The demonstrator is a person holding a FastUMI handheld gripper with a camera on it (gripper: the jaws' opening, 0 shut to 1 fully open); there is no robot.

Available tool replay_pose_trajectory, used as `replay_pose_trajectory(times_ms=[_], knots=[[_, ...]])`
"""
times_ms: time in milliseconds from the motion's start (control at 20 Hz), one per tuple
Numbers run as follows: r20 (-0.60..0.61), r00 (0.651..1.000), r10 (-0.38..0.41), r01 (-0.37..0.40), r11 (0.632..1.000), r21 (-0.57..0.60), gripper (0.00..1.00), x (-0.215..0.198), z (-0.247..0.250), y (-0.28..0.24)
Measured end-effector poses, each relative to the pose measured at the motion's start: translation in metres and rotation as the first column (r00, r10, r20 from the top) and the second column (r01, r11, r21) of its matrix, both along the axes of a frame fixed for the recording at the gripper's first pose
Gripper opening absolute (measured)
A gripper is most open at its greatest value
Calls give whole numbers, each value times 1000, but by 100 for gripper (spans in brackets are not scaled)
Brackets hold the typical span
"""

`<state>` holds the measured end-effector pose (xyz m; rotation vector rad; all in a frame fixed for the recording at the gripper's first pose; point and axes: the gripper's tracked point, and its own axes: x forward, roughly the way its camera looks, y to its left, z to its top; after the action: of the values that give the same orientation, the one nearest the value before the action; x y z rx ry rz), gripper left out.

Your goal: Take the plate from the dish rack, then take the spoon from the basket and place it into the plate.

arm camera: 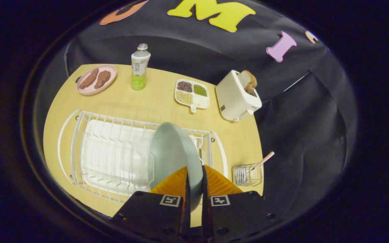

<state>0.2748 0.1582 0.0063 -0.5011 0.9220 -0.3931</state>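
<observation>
A pale grey-green plate (172, 152) stands on edge, lifted over the right end of the white wire dish rack (113, 155). My gripper (194, 175) is shut on the plate's rim, one finger on each face. A small wire basket (247, 174) stands on the table to the right of the rack and of my fingers. In it leans a spoon with a pink handle (265, 159), its bowl hidden inside the basket.
Beyond the rack, on the wooden table (154, 101), stand a pink plate with brown food (96, 79), a green drink bottle (139, 67), a divided tray of beans (192, 93) and a white toaster with bread (237, 96). The table's right edge runs just past the basket.
</observation>
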Motion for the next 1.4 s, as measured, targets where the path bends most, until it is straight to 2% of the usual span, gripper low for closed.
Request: replay_pose_trajectory(times_ms=[150,350,550,700,850,1000,1150,1300,1400], knots=[[49,999,-8,12,995,-94,18,-6,-1,13],[112,993,-29,47,986,-162,18,-13,-3,25],[182,981,-62,95,979,-181,18,-20,-3,29],[278,957,-81,146,964,-221,18,-22,14,22],[324,943,-82,162,960,-229,16,-27,23,17],[310,947,-79,132,979,-156,16,-33,21,9],[294,949,-110,109,994,21,16,-44,14,-2],[301,947,-117,59,979,196,16,-65,19,-10],[330,942,-56,-40,960,277,16,-78,24,-9]])
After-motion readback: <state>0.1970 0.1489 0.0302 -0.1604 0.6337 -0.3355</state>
